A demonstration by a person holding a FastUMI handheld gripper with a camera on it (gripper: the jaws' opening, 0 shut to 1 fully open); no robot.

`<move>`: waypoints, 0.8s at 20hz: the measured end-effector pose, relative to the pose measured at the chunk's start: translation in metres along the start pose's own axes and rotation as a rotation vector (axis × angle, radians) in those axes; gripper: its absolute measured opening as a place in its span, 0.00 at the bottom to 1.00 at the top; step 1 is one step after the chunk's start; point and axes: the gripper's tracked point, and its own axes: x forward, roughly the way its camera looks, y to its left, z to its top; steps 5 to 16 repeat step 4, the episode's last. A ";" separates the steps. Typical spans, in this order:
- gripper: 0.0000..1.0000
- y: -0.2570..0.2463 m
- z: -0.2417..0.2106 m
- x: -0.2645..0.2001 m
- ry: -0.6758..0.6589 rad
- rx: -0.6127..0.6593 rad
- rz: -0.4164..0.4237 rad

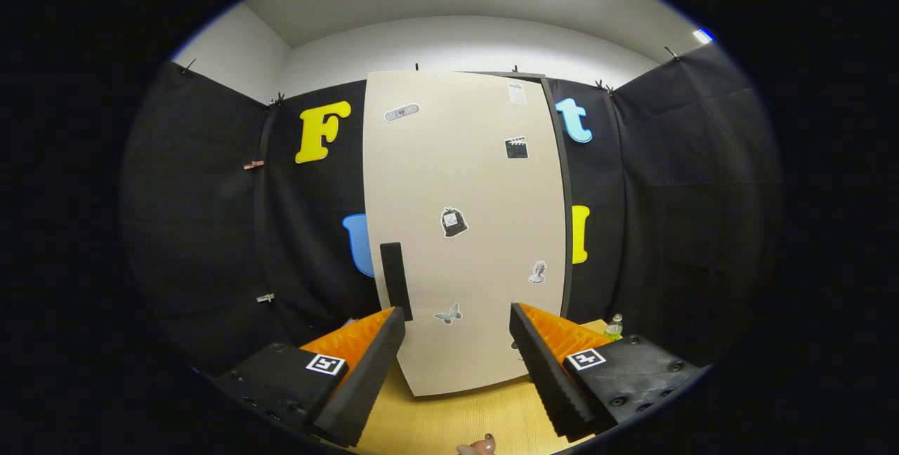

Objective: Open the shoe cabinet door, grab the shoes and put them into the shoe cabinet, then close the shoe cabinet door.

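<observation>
A light wood-grain tabletop carries the scene. A tall, pale shoe cabinet stands upright on it at 12 o'clock from the hand-held gripper, its door shut, its lower edge meeting the wood just beyond the spread fingers. At 2 o'clock, near the cabinet's right side, a small clear bottle with a green label stands on the tabletop's far part. At 6 o'clock a fingertip shows over the near edge.

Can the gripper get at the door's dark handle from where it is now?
Probably yes. The gripper is open, and the handle on the closed cabinet door stands just beyond its left finger, with nothing between them; a small shift left should line it up.
</observation>
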 end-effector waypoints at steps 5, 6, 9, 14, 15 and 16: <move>0.98 0.002 0.002 0.001 -0.007 -0.010 0.002; 0.98 0.002 0.002 0.001 -0.007 -0.010 0.002; 0.98 0.002 0.002 0.001 -0.007 -0.010 0.002; 0.98 0.002 0.002 0.001 -0.007 -0.010 0.002; 0.98 0.002 0.002 0.001 -0.007 -0.010 0.002; 0.98 0.002 0.002 0.001 -0.007 -0.010 0.002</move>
